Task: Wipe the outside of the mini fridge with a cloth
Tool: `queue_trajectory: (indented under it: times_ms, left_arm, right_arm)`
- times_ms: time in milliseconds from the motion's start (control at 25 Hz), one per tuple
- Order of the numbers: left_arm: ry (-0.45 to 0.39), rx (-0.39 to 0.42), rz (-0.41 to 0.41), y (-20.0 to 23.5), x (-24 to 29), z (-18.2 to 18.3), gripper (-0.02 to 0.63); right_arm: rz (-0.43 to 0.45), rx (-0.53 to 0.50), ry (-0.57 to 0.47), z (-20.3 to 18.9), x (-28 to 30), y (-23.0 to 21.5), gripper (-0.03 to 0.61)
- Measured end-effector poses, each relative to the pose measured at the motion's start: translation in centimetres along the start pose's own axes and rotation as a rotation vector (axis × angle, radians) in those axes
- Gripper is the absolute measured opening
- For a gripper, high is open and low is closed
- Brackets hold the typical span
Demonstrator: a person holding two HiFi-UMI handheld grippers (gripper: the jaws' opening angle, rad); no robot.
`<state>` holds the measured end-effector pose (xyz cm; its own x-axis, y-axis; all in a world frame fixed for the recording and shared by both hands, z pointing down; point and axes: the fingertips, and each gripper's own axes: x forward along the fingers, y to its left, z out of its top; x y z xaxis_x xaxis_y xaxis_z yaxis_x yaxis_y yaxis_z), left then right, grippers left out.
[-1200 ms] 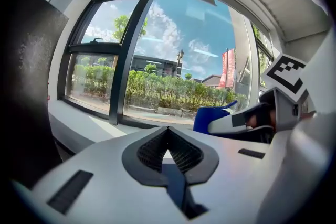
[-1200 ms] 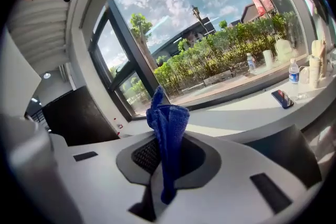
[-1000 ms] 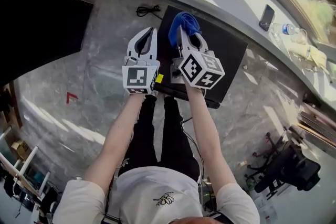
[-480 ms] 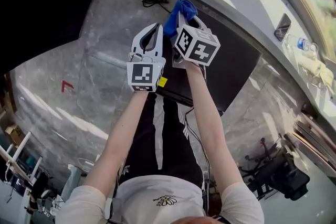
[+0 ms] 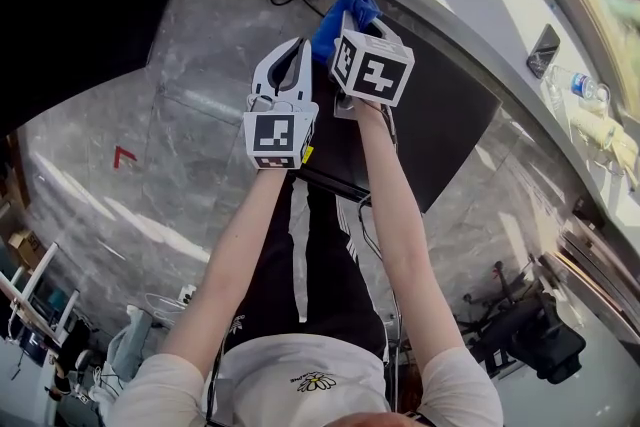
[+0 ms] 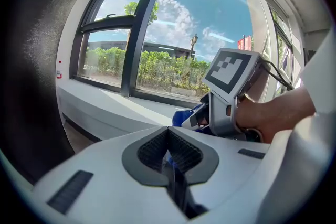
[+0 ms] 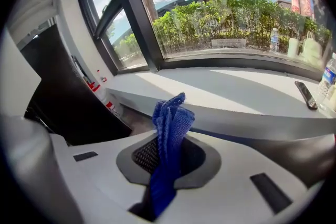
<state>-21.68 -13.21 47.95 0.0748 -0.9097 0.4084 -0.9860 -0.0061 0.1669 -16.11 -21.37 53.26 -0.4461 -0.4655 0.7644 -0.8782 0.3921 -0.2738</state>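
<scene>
Right gripper view | right gripper (image 7: 167,150) pinches cloth (image 7: 171,122) | left gripper (image 6: 169,159) jaws together

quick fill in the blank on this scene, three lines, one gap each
The right gripper is shut on a ____ cloth.
The left gripper is shut and holds ____.
The mini fridge below both is ____ in colour.
Missing words: blue; nothing; black.
</scene>
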Motion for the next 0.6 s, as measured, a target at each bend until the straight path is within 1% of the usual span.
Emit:
queue_trajectory:
  times_ms: [280,600]
  left_arm:
    - [0.003,0.009,0.002,-1.1,0.3,-0.2,0.005]
    - [0.006,0.031,-0.050,-4.8,1.2,-0.5,0.005]
  right_arm:
    - [-0.019,-0.006,0.001,-0.5,-0.6,-1.9,0.064]
    - [-0.072,0.010,-0.014,-1.7,-3.1,-6.4,0.064]
